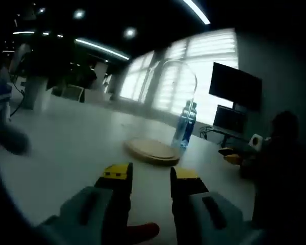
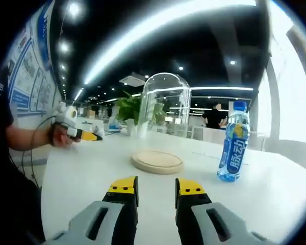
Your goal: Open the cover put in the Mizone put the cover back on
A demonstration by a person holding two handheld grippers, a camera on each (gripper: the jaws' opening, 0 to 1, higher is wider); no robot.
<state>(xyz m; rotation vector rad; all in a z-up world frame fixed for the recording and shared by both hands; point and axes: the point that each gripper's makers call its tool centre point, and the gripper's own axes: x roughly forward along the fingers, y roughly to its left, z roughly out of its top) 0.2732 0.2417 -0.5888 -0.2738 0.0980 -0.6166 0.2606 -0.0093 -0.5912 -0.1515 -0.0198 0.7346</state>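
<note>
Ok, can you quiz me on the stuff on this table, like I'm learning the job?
1. True or false: the blue plastic drink bottle stands on the round wooden base.
2. How is the bottle placed? A lying down, B upright, C upside down.
3. Fill in: the right tongs are ___ and hold nothing.

Key: 1 false, it stands on the white table beside the base. 2 B. 3 open.
</note>
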